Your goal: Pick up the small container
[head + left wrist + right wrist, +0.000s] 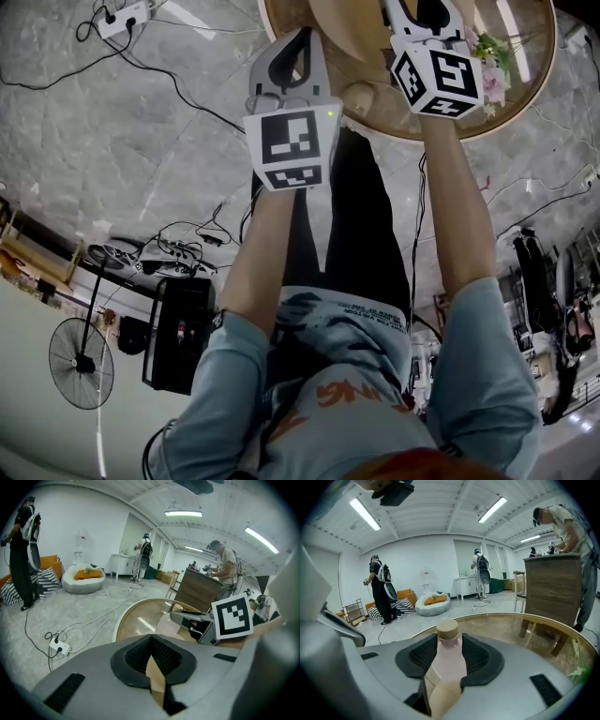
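Container (448,670) — pink, tan-capped — gripped in right claw (449,641); left claw (151,643) closed, empty.

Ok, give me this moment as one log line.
left gripper: jaws together, empty | right gripper: jaws closed on small container, pink, tan cap | lifted: cannot tell | over round table
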Available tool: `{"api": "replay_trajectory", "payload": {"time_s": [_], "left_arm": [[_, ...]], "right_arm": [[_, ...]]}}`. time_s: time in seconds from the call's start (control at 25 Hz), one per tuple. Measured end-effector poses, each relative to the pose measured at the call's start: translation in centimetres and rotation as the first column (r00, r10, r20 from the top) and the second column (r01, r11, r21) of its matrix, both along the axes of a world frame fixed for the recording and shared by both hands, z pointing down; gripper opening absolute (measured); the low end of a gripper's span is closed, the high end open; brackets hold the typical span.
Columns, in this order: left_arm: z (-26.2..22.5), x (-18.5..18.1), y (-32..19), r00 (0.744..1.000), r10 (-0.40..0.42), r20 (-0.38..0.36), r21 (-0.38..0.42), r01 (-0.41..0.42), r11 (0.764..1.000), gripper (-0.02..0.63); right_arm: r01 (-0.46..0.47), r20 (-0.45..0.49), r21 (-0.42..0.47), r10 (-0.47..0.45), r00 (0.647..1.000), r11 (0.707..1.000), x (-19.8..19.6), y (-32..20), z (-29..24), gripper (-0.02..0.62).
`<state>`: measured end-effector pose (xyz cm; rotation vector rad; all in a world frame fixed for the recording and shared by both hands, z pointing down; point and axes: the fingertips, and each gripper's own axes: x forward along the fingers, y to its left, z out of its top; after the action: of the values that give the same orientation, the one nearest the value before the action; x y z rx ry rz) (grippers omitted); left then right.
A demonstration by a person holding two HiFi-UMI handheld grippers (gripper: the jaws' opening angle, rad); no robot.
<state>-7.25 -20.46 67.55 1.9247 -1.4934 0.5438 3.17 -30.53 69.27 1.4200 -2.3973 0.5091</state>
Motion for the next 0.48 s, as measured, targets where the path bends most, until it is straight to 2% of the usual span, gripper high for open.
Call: {"api": "replay_trajectory", "payload": {"time_s": [0.2, 0.48], "left_arm": [[0.6, -0.1, 0.2, 1.0, 0.002, 0.004, -0.012, -0.002, 1.0, 0.023], [0.5, 0.1, -0.5, 0.999, 0.043, 0.015, -0.003, -0.043, 0.999, 0.025]], "right_arm": [[0.001, -0.054, 0.044, 0.001, 0.999, 0.999, -0.1, -0.2, 0.3, 0.178], [-0.006, -0.067, 0.048, 0.009, 0.998, 0.999, -0.5, -1.3, 0.2, 0.179]]}}
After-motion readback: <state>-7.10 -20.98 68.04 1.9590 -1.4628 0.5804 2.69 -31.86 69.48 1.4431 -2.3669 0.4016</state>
